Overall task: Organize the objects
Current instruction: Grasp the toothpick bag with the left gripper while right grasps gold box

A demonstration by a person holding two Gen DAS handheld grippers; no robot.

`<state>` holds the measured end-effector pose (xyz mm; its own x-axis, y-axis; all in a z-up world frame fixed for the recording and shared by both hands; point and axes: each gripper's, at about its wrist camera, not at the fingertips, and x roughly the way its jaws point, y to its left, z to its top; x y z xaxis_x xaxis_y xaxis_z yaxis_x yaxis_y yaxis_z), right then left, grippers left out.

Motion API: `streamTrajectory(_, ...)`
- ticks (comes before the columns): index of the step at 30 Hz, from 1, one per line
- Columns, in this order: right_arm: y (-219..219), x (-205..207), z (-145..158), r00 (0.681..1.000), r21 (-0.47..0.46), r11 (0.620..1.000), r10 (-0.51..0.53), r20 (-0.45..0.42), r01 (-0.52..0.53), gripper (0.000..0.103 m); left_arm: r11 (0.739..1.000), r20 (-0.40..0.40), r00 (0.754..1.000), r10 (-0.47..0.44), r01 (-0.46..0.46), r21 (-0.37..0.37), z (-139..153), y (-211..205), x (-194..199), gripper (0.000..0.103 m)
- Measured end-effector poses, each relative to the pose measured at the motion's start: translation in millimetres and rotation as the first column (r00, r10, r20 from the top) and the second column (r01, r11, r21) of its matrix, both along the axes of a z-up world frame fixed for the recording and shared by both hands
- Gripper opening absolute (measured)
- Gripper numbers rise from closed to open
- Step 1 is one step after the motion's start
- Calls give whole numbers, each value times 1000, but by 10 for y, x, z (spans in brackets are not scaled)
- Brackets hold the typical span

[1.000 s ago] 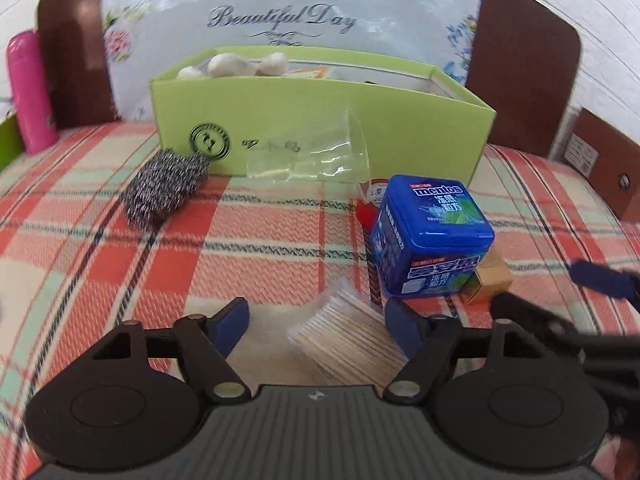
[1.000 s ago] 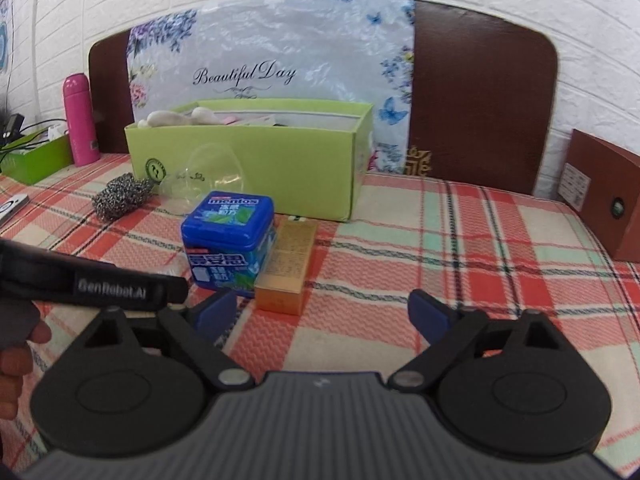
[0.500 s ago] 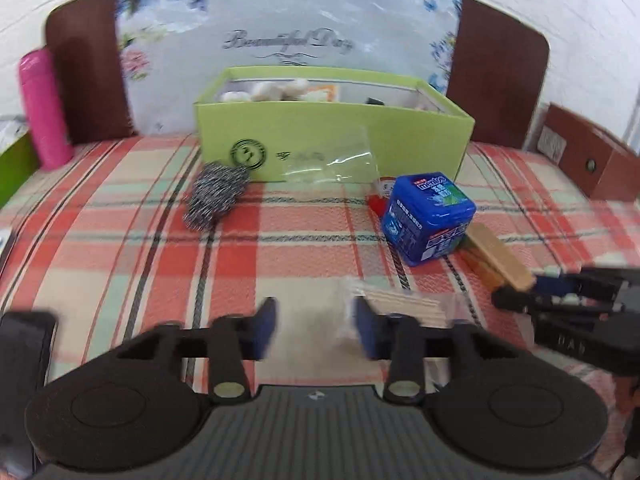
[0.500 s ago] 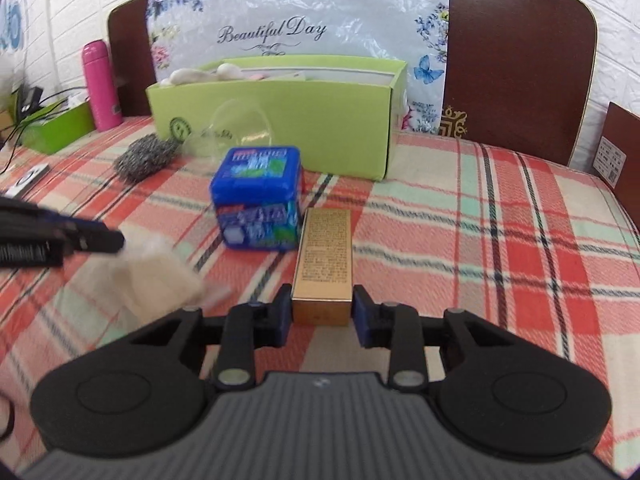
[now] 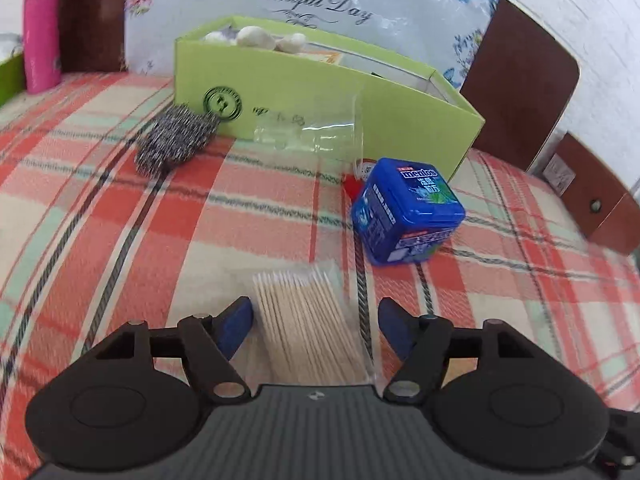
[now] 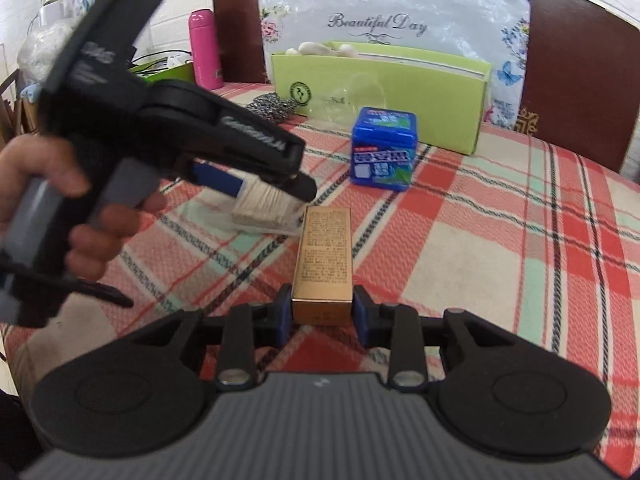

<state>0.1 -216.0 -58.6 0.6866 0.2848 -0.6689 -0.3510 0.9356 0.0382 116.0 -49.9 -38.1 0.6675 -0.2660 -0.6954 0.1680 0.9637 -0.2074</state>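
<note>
The right hand-held gripper [image 6: 322, 314] holds the gold box [image 6: 323, 256]. The left hand-held gripper [image 5: 316, 320] is wide around the sticks [image 5: 308, 320]. Most things still sit outside the green box [image 5: 320, 116].

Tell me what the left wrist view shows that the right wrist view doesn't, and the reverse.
Only the left wrist view: the left tool from behind, open astride the toothpick packet, and a red item behind the blue Mentos tub.

Only the right wrist view: the right tool shut on the gold box, and the hand.

Both: the tub, packet, green box, steel scourer, pink bottle.
</note>
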Motion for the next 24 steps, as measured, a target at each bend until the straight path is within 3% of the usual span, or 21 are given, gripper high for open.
streamTrajectory(1,-23,-12,5,1000,-2,1000,-10,0,10,30,999,18,1000,-17,16,43,-8,-51,11,71)
streamTrajectory(3,-80,-11,0,999,-15,999,-37,3,37,33,987,58,995,-75,66,145,-23,-123,-14,53)
streamTrajectory(5,-116,2,5,998,-28,998,-64,15,65,41,984,60,991,-116,106,143,-17,-72,-51,49)
streamTrajectory(7,-135,24,-4,997,-29,997,-73,21,73,43,989,35,993,-114,110,103,9,34,-79,49)
streamTrajectory(11,-85,120,-32,998,-43,997,-60,26,61,45,994,9,997,-72,71,82,47,200,-150,64)
streamTrajectory(16,-11,242,-47,999,-42,998,-43,27,44,44,992,10,995,-95,94,88,19,233,-158,62)
streamTrajectory(18,15,267,-49,999,-37,998,-49,21,50,30,983,25,988,-152,148,110,18,193,-172,34)
streamTrajectory(21,18,286,-32,998,-22,998,-65,9,66,30,981,28,984,-179,176,78,54,215,-165,24)
streamTrajectory(24,5,300,60,997,6,997,-77,22,76,30,983,66,981,-182,180,31,200,279,-158,23)
